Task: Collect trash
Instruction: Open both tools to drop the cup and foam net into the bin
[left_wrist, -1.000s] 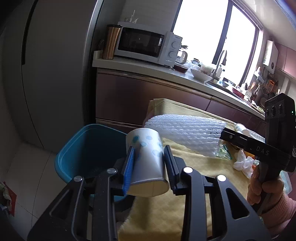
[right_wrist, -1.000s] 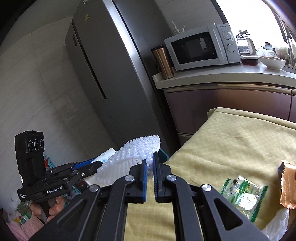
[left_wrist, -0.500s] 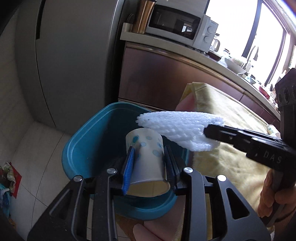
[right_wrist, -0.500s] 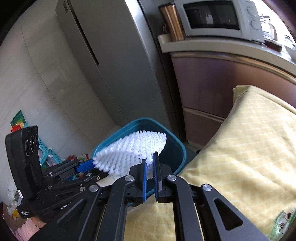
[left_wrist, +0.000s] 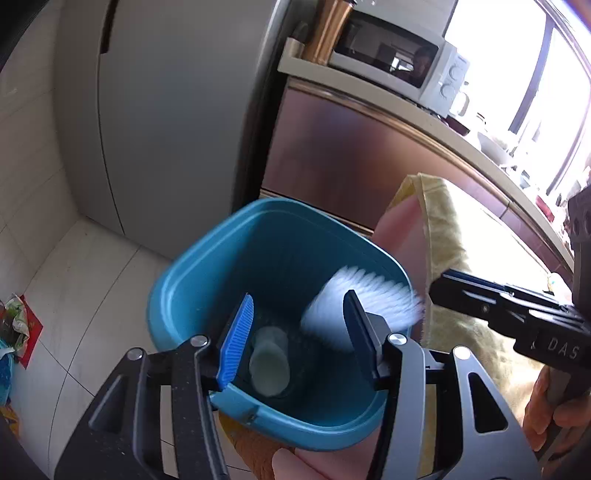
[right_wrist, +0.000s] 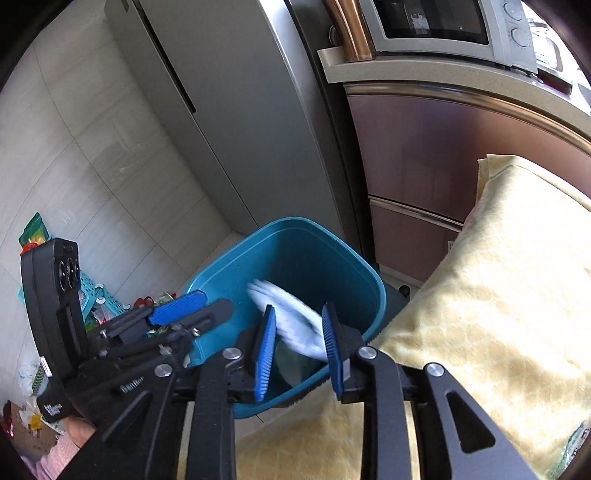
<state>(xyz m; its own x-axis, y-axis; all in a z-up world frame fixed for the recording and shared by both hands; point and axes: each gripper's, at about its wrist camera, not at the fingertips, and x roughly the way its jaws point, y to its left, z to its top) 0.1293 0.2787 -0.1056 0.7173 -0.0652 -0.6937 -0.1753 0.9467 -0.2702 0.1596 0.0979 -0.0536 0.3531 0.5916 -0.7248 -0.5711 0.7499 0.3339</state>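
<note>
A blue bin (left_wrist: 207, 273) (right_wrist: 332, 254) stands on the floor beside the cloth-covered table. My left gripper (left_wrist: 297, 336) hangs over its near rim, jaws opening and nothing between the pads; the paper cup (left_wrist: 269, 363) lies loose at the bin's bottom. White foam netting (left_wrist: 360, 304) (right_wrist: 291, 321) drops blurred into the bin, free of my right gripper (right_wrist: 299, 338), whose jaws are opening above the rim. In the left wrist view the right gripper's body (left_wrist: 517, 317) comes in from the right. The right wrist view shows the left gripper (right_wrist: 155, 325) at its left side.
A grey fridge (left_wrist: 166, 110) stands behind the bin, next to brown cabinets (left_wrist: 354, 162) with a microwave (left_wrist: 395, 59) on the counter. The yellow tablecloth (right_wrist: 498, 295) hangs to the bin's right. Litter and a teal basket (right_wrist: 96, 295) lie on the tiled floor at left.
Both grippers sank over the bin and opened. The cup fell from the left gripper to the bin's bottom, and the foam netting left the right gripper and is falling in.
</note>
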